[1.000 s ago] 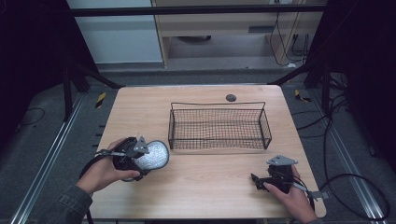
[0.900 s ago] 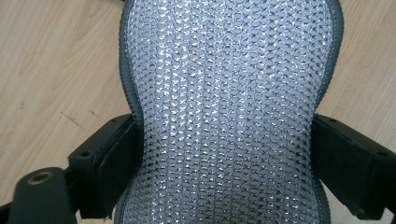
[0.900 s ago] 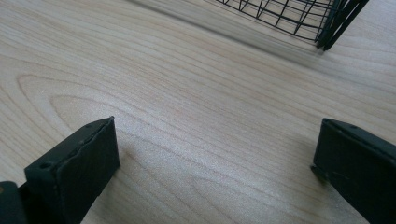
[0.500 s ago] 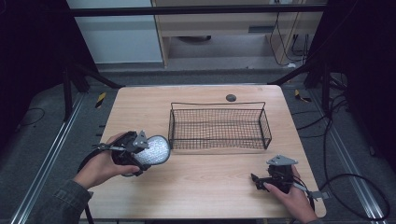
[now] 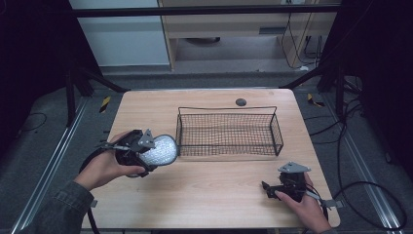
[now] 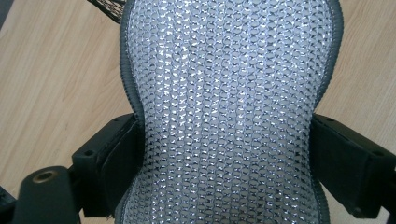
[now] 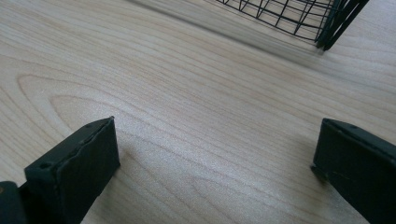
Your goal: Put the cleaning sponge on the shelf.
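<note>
Shiny silver scrubbing pad (image 5: 160,150) squeezed in the left tongs (image 5: 155,151) just beside the wire basket's (image 5: 228,110) left end — long side pointing at it — right tongs (image 5: 271,187) wide open, empty, resting farther off on the worktop (image 5: 214,195).

Silver mesh scouring pad (image 6: 229,107) with grey stitched edge — clamped at its narrowed waist between both black jaws of the left hand-held gripper (image 6: 229,158); light wooden table (image 6: 56,74) beneath.

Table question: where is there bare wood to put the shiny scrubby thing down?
The widest bare patch of the table lies in front of the wire basket, between the left gripper holding the silver mesh pad and the open right gripper. A bare strip runs behind the basket beside a small dark disc. It is crowded around both hands.
</note>
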Motion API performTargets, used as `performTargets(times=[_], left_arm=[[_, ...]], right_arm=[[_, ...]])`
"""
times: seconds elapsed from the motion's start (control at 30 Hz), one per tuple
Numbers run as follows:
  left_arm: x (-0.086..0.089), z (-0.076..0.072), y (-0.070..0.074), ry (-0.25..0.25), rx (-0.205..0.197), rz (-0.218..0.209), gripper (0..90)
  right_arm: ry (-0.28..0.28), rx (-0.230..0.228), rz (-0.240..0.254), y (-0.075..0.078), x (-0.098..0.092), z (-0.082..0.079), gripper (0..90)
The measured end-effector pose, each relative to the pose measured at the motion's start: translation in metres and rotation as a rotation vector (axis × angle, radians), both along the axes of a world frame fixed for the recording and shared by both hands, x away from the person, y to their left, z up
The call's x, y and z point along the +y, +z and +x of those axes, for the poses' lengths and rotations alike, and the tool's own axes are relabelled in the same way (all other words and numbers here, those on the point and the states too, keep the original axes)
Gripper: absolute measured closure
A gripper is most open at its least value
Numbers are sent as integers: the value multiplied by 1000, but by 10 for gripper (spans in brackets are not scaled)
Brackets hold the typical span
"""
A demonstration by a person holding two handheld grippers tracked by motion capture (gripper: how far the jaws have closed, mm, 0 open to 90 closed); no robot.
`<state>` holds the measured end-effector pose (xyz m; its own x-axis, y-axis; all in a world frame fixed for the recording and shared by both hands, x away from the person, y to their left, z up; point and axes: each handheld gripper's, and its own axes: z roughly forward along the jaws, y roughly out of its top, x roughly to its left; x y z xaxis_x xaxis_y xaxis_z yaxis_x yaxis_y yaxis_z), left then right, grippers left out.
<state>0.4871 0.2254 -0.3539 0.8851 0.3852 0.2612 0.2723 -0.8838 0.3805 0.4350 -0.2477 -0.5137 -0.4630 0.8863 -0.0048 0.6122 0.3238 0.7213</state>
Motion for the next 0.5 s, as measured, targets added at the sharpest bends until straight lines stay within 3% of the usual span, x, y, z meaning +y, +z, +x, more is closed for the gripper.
performTargets(times=[0.5], left_arm=[[-5,10,8,-6,-17,8,127]], right_arm=[[0,0,0,0,0,0,3]])
